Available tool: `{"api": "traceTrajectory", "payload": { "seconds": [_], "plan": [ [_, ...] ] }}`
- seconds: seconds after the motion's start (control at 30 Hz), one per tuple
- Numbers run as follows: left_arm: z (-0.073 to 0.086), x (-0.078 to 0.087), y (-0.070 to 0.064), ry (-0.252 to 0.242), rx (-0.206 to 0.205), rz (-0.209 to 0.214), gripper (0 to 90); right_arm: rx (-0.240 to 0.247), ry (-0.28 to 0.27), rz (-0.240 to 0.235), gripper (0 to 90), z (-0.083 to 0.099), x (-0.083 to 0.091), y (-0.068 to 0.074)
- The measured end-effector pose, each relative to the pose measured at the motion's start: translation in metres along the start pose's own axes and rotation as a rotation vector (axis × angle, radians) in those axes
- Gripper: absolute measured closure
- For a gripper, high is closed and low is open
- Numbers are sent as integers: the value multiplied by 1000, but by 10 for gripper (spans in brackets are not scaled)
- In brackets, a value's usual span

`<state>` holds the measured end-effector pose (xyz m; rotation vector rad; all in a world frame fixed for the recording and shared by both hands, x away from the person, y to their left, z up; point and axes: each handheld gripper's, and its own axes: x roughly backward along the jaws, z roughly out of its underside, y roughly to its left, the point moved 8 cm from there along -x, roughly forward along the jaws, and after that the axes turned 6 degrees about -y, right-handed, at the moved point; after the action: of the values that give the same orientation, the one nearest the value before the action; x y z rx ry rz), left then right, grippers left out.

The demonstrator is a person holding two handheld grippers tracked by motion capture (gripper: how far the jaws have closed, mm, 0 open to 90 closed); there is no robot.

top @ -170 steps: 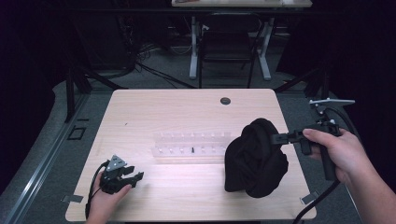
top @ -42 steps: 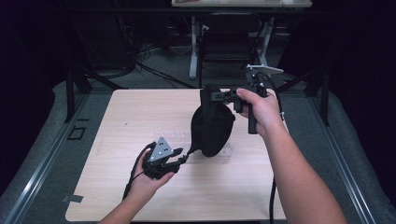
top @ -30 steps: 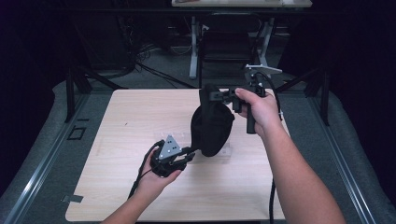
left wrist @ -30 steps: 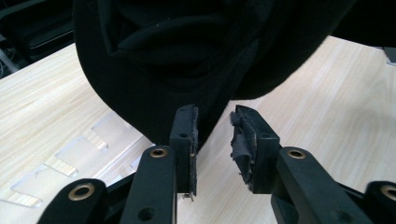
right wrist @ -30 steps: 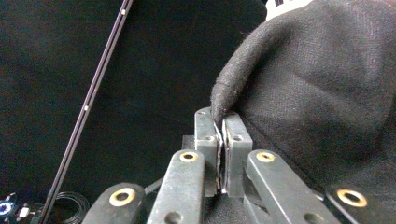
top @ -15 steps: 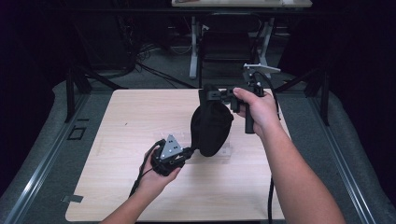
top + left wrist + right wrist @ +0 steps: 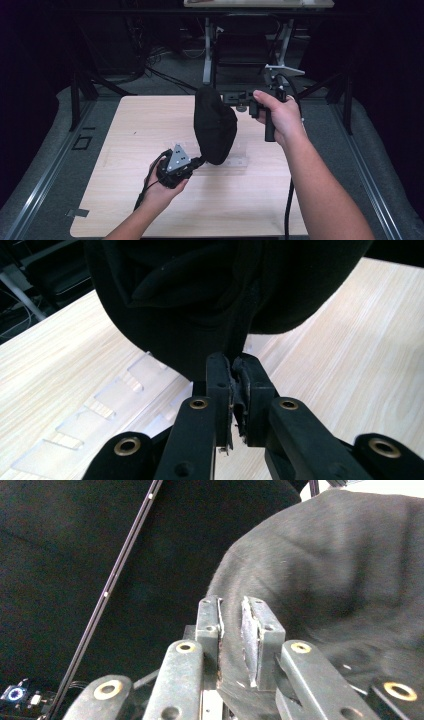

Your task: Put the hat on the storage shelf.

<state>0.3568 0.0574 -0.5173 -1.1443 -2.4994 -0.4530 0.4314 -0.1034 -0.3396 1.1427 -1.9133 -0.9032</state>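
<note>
- High view: compared with half a second ago, little differs; the black garment (image 7: 215, 127) hangs above the table (image 7: 125, 125), over the clear organizer tray (image 7: 239, 161).
- Left gripper (image 7: 199, 162) pinches its lower edge.
- Right gripper (image 7: 226, 96) clamps its top.

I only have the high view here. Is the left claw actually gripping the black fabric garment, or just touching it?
Observer: Gripping. The left claw is shut on a fold at the bottom of the black fabric garment.
Reviewer: And the right one?
Observer: The right claw pinches the garment's top edge between its jaws.
Reviewer: Anything underneath?
Observer: A clear plastic divided tray lies on the light wooden table, below the hanging garment.
</note>
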Motion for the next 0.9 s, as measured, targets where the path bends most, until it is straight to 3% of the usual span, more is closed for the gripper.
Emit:
{"api": "traceTrajectory", "payload": {
  "seconds": [0.37, 0.5, 0.53, 0.63, 0.67, 0.9],
  "plan": [
    [15, 5, 6, 19, -17, -25, 860, 0, 1, 13, 771, 1, 10, -6],
    [30, 5, 10, 58, -21, -40, 859, -7, -5, 20, 771, 2, 16, -11],
    [35, 4, 13, 66, -43, -39, 859, -9, -7, 22, 771, 2, 17, -12],
    [45, 3, 15, 76, -27, -29, 858, -10, -11, 26, 767, 2, 21, -15],
    [47, 4, 17, 68, 7, -40, 857, -10, -15, 32, 760, 0, 24, -16],
    [52, 5, 19, 58, 29, -34, 855, -2, -16, 43, 747, 1, 30, -18]
  ]
}}
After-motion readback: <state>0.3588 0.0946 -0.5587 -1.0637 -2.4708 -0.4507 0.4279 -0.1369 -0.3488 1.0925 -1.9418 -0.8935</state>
